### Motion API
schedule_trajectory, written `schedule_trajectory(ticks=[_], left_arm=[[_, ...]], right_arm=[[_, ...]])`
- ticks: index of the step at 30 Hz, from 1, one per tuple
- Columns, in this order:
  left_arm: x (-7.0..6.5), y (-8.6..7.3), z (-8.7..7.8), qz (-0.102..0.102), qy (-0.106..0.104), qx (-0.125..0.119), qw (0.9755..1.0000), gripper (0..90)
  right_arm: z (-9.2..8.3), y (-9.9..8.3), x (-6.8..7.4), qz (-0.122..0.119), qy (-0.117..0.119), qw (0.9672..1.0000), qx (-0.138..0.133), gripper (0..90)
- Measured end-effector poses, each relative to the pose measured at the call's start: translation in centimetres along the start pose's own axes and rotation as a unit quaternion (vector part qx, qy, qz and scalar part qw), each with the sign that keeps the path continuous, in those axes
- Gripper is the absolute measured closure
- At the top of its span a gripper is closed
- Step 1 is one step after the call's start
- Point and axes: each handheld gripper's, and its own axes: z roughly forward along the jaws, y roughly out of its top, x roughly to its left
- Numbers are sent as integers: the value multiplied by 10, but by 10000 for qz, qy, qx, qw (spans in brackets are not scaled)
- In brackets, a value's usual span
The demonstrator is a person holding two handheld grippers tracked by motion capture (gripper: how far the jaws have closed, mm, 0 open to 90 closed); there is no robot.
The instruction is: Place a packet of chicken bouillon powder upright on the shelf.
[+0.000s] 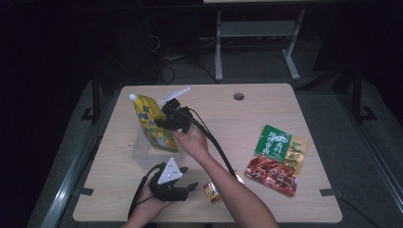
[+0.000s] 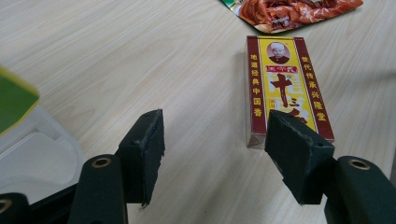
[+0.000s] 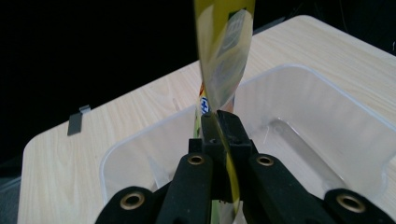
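One soft, limp spout pouch (image 1: 153, 124) we find pinched at its edge in the closed right gripper (image 3: 218, 122); the left gripper (image 2: 212, 154) stands open, empty.

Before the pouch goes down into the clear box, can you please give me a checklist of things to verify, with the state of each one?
1. Right gripper grips the yellow spout pouch: ok, the jaws are shut on its edge.
2. Pouch is over the clear plastic box: ok, it hangs above the opening.
3. Box is free inside: ok in the right gripper view, the floor looks bare.
4. Left gripper is out of the way: ok, it is open above the table, holding nothing.
5. Small yellow and red carton is apart from the box: ok.
6. Pouch cap is closed: cannot tell.
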Motion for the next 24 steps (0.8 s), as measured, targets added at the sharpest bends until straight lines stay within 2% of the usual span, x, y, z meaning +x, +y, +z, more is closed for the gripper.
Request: schedule_trajectory(ticks=[4,12,19,24], left_arm=[[0,-1,0,-26,0,-33,10000,371],[1,-1,-1,-29,0,-8,10000,371],[2,0,0,-18,11,-26,10000,370],[0,0,1,-71,-1,-33,10000,370]], right_arm=[[6,-9,0,48,14,9998,-178,898],[21,-28,0,-12,27,9997,-233,897],[19,-36,-6,-9,135,9994,-312,888],[17,-40,-12,55,223,9995,-211,854]])
